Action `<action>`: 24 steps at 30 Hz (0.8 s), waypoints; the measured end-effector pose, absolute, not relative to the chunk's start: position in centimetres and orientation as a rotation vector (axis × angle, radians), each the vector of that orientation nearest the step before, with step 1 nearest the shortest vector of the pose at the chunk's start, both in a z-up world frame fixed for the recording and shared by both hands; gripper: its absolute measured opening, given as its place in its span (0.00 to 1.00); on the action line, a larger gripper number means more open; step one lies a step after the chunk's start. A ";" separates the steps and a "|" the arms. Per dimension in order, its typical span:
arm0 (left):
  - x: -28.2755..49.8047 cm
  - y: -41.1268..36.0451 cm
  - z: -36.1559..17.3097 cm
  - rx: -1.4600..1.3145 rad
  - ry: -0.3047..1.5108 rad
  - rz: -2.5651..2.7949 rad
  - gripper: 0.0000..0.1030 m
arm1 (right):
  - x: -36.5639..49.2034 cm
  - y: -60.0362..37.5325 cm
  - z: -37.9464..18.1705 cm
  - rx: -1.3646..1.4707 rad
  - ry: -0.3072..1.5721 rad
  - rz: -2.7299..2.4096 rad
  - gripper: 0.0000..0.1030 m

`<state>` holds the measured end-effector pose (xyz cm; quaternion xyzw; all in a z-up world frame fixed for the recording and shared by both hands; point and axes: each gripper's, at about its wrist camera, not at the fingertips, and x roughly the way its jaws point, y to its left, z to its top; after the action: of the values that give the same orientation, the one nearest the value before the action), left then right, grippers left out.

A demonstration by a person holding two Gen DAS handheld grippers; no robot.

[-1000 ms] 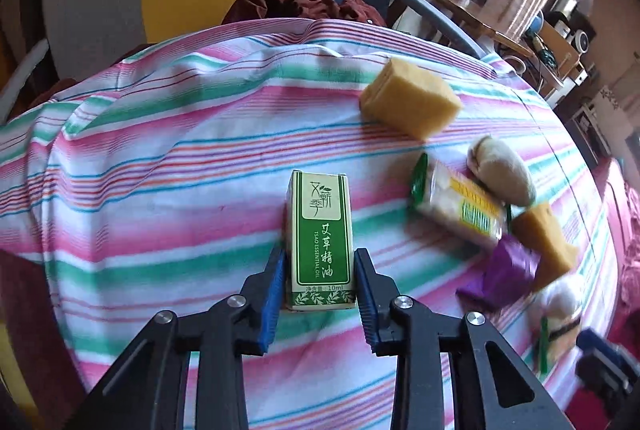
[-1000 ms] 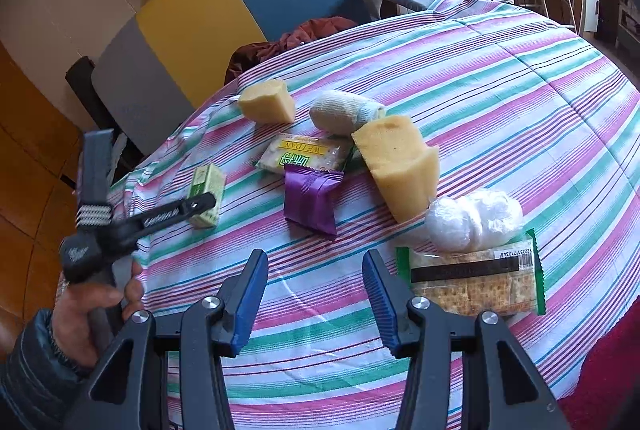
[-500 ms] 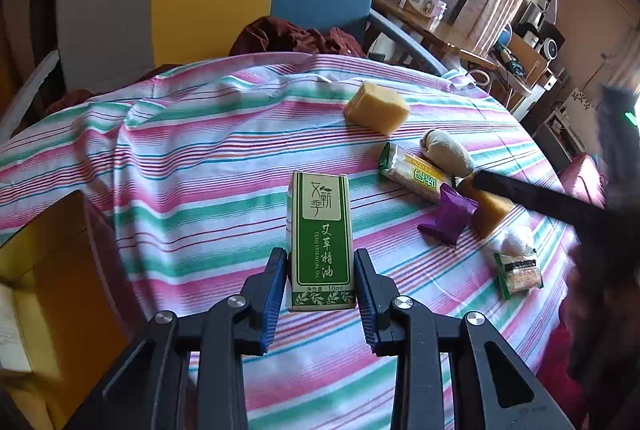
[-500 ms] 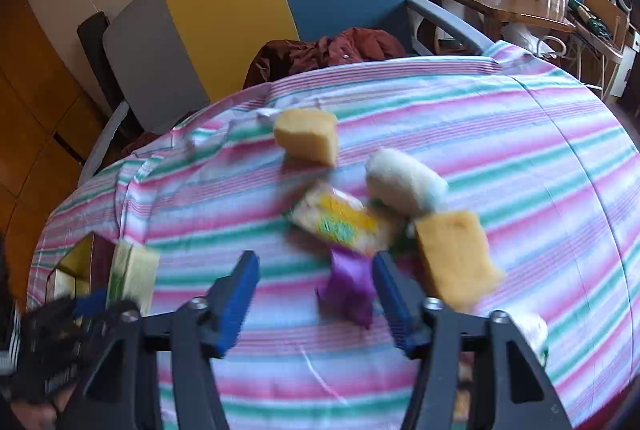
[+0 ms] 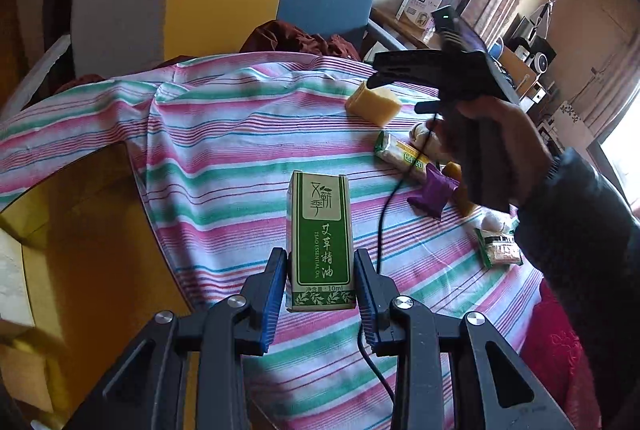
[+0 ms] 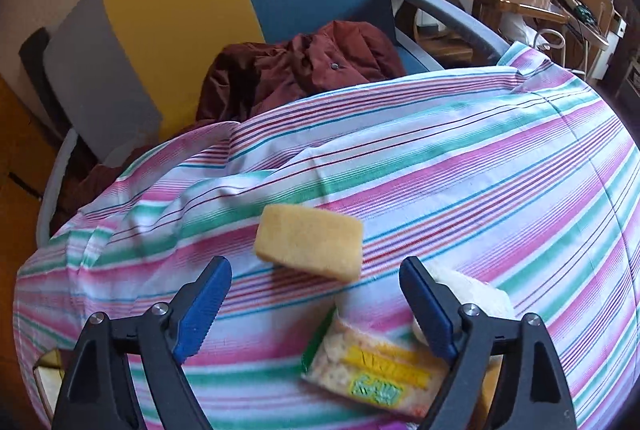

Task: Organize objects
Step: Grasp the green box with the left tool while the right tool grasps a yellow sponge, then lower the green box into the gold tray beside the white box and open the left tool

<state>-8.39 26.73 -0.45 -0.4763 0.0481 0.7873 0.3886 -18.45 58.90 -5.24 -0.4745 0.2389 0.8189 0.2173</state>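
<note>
The left gripper (image 5: pixel 321 284) is clamping the green essential-oil box (image 5: pixel 320 242) upright between its blue pads, lifted above the striped tablecloth (image 5: pixel 224 149). Just left of it, a yellow cardboard box (image 5: pixel 86 230) is sitting open at the table's edge; its contents are too blurred to make out. The right gripper (image 6: pixel 316 304) is hanging with its jaws spread wide and nothing between them, above a cracker packet (image 6: pixel 376 374) that is lying just beneath and a yellow sponge (image 6: pixel 310 242) just beyond the fingertips. A white roll (image 6: pixel 472 290) is peeking out, half hidden behind the right finger. Farther off, a maroon jacket (image 6: pixel 304 69) is lying on the colour-block chair (image 6: pixel 180 1).
</note>
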 end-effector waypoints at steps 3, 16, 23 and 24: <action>-8.4 26.3 -0.5 -1.220 0.115 2.004 0.33 | -19.9 59.2 -6.4 -1.339 0.664 2.234 0.85; -7.7 23.6 -0.3 -1.229 0.042 2.030 0.33 | -13.0 51.7 -1.2 -1.371 0.385 2.504 0.57; -6.7 19.8 0.5 -1.192 0.032 2.129 0.33 | -5.0 44.5 -3.2 -1.557 0.283 2.556 0.57; -6.6 19.1 0.6 -1.195 0.023 2.146 0.33 | -4.1 43.9 -3.6 -1.566 0.275 2.555 0.57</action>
<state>-6.58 19.05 0.55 -0.4582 0.0090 0.8228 0.3360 -4.10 43.87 -3.58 -0.5193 0.0913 0.8472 0.0660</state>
